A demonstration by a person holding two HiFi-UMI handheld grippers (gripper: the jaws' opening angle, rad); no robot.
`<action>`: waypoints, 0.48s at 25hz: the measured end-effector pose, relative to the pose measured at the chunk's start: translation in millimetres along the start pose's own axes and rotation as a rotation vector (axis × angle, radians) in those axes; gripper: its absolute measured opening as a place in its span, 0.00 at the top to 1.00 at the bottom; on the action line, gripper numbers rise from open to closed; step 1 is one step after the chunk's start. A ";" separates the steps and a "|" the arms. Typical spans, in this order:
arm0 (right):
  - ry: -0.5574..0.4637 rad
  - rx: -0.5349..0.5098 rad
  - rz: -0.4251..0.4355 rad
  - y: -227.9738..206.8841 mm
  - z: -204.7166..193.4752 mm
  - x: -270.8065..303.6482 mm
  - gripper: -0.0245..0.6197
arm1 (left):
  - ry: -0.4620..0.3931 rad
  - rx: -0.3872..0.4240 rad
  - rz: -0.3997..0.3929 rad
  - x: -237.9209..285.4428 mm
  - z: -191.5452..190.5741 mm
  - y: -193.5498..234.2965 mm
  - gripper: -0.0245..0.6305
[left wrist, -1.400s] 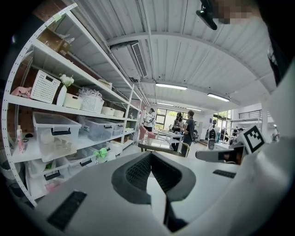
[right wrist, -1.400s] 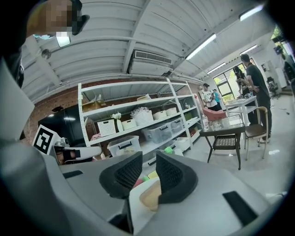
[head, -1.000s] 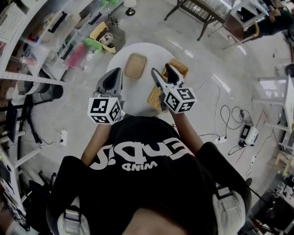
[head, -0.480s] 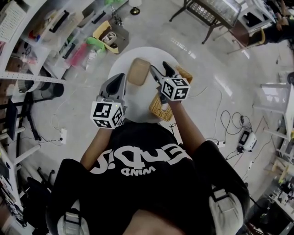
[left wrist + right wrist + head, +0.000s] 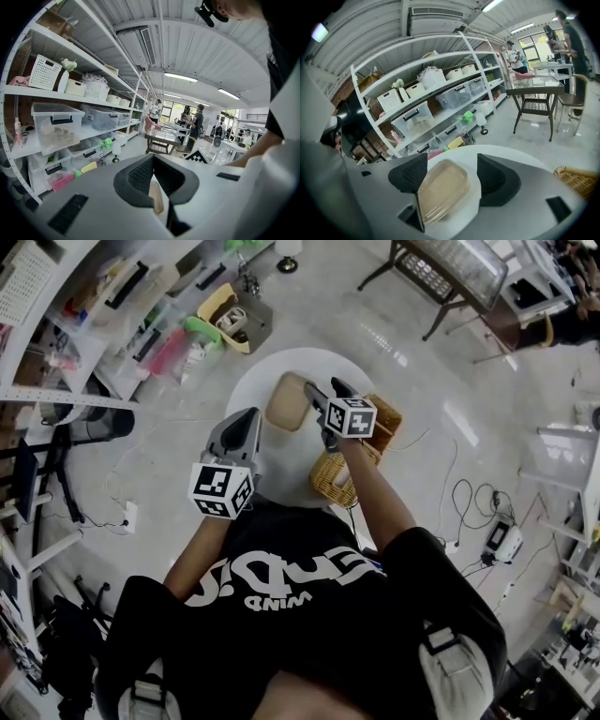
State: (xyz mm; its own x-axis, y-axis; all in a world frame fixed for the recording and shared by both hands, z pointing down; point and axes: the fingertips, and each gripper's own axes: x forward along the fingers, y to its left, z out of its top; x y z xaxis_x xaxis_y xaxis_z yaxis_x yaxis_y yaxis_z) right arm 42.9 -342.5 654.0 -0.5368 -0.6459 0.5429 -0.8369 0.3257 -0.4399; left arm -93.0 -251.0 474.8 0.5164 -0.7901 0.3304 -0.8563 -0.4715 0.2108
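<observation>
On a round white table (image 5: 281,460) lies a tan lidded container (image 5: 284,401), with a wicker basket (image 5: 339,476) to its right. My right gripper (image 5: 323,396) hovers over the container's right edge, its jaws open. In the right gripper view the container (image 5: 443,190) lies between the spread fingers of that gripper (image 5: 452,158), with no contact visible. The basket (image 5: 577,180) shows at the right edge. My left gripper (image 5: 247,416) hangs over the table's left side, shut and empty. Its own view shows the left gripper (image 5: 153,158) with only the container's rim (image 5: 156,199) below the closed jaws.
White shelving (image 5: 70,93) with plastic bins lines the left. A yellow tub (image 5: 228,317) sits on the floor beyond the table. A dark table (image 5: 534,91) and chair (image 5: 569,101) stand to the right, with people (image 5: 196,123) farther back. Cables (image 5: 469,493) trail on the floor.
My right gripper has moved forward and left over the table to the container, and its jaws have opened wider. The left gripper has stayed roughly in place, still shut.
</observation>
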 end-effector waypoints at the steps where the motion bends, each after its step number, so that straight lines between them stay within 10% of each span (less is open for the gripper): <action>1: 0.011 0.012 -0.003 -3.8 -2.6 5.0 0.47 | 0.004 -0.002 0.003 1.0 -0.9 1.8 0.96; 12: 0.118 0.126 -0.011 -19.5 -19.6 49.8 0.44 | 0.034 -0.024 0.016 9.9 -9.1 13.0 0.96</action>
State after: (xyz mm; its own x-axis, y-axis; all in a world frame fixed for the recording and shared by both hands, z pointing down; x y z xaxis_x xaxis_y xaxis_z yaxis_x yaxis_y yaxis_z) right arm 30.4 -367.5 703.7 -0.5428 -0.5610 0.6250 -0.8266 0.2254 -0.5156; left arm -98.9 -261.4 489.2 0.5032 -0.7832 0.3653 -0.8641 -0.4490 0.2276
